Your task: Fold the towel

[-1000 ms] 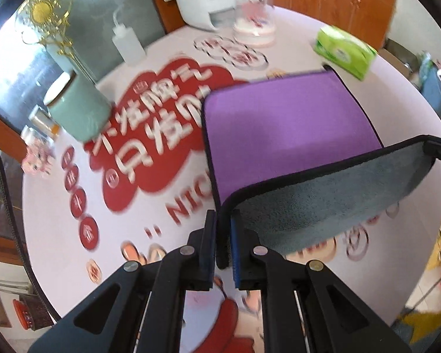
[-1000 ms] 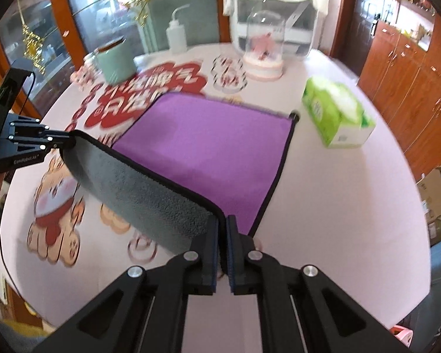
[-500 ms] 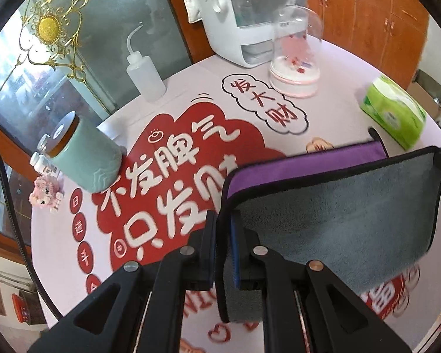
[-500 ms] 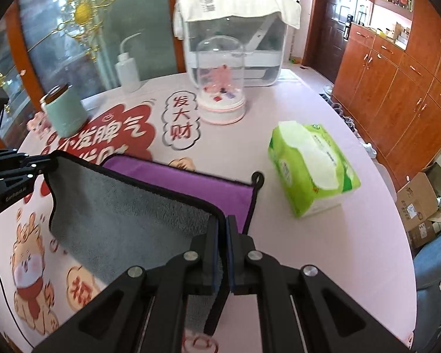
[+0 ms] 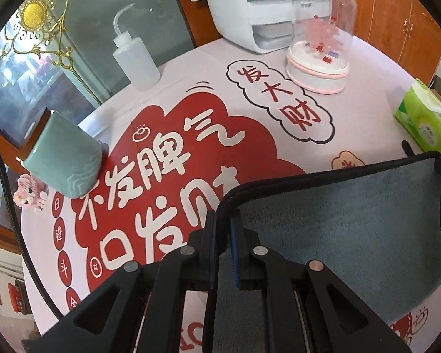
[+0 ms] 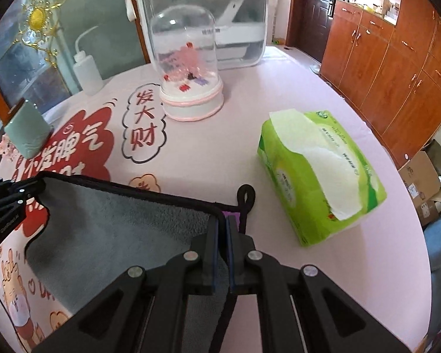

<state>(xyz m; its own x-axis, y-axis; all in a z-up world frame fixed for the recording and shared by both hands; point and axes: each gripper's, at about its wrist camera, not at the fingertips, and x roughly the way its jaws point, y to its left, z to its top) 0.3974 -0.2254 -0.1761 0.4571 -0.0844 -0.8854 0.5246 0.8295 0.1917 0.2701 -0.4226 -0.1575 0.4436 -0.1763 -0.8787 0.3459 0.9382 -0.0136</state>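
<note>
Both grippers, left gripper [image 5: 224,235] and right gripper [image 6: 222,235], have fingers clamped on the grey-and-purple black-edged towel [image 6: 117,229]; the green tissue pack [image 6: 317,173] sits just beside it, the clear glass dome ornament [image 6: 188,82] farther off on the table [image 6: 279,94].

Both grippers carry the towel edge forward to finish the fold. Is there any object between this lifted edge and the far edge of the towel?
Nothing visible does. The towel hangs between the left gripper and the right gripper, jaws shut on its corners. The tissue pack sits to the right and the glass dome stands farther back, both clear.

Towel [image 6: 108,229] grey face hides the purple side except a sliver near the right gripper [image 6: 222,235]. Tissue pack [image 5: 426,123] cut off at right edge; white appliance [image 6: 220,29] cropped at top.
</note>
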